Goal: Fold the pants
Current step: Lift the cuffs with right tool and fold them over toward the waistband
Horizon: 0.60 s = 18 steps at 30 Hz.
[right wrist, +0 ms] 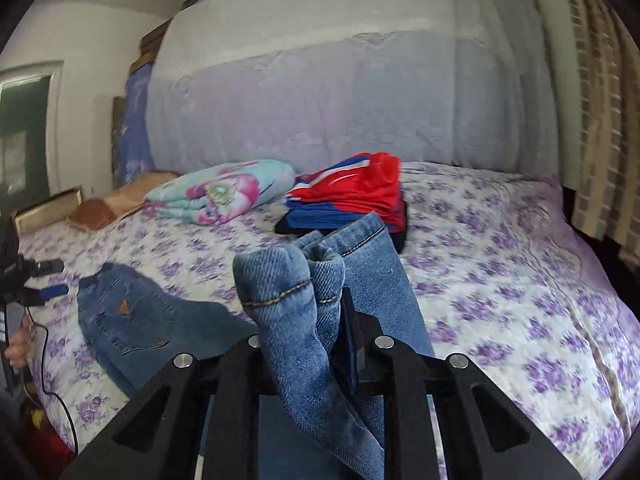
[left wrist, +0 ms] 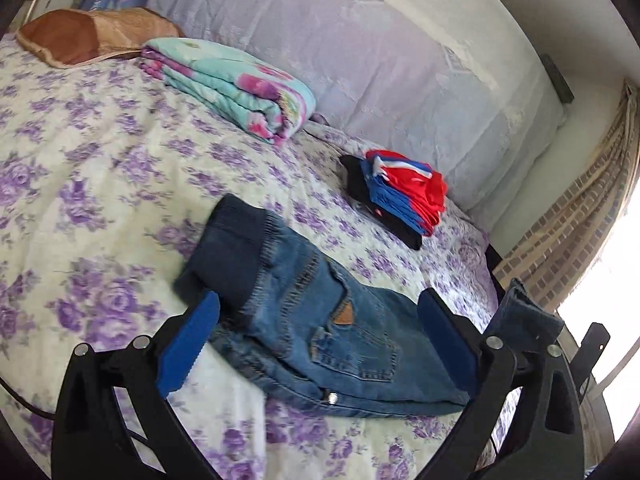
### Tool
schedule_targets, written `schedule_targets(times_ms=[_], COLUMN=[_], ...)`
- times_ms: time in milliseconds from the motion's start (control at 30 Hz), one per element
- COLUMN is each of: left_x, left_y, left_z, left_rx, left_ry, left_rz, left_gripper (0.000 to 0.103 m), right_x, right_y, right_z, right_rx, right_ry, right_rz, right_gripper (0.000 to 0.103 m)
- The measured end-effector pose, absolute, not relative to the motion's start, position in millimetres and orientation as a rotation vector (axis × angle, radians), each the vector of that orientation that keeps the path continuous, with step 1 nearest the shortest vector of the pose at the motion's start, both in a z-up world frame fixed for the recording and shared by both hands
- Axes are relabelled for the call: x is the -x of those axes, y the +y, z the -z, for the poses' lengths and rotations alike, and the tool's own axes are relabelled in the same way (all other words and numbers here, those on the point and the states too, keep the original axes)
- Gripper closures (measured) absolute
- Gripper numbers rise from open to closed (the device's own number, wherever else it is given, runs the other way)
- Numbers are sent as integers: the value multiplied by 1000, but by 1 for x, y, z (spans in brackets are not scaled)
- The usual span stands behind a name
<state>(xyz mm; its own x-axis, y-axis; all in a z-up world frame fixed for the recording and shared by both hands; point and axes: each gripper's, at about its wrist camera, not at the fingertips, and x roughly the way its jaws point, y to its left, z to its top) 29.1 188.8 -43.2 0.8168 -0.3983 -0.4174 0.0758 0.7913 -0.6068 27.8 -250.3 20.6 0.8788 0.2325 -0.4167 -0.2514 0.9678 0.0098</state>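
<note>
The jeans [left wrist: 304, 320] lie on the flowery bed [left wrist: 100, 184], top end flat; the leg ends [right wrist: 296, 280] are bunched up and pinched tight in the right claw [right wrist: 316, 344], so I think the fold is only half done. The left claw [left wrist: 316, 340] stands wide apart over the waist, holding nothing; a neat pile of clothes [left wrist: 400, 196] waits nearby.
</note>
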Motion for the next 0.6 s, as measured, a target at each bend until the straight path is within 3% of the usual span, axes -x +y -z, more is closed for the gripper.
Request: schedule_targets(times_ms=[200,300,333,367,400,600], left_x=[-21,-22,-24,-25,-26,-29], left_y=[226,233,234,235,235,230], left_z=[52,57,59,62,65,71], left_rx=[656,659,662,665,665,644], left_ry=[561,563,567,572,577,599], left_rz=[209,198,195,192,189,191], left_gripper=[6,6,6,6,6,6], right_x=[-45,-31,-29,-27,-24,0], right_y=[-149,-141,-143,-144,-145,-158], right_z=[42,53,51,49,46,5], right_rx=[330,385,380,377,365,222], right_ry=[669,682,698,714,726,653], right_rz=[-410,-408,-419,-438,-470,-605], right_gripper=[84,79,76,63,39,35])
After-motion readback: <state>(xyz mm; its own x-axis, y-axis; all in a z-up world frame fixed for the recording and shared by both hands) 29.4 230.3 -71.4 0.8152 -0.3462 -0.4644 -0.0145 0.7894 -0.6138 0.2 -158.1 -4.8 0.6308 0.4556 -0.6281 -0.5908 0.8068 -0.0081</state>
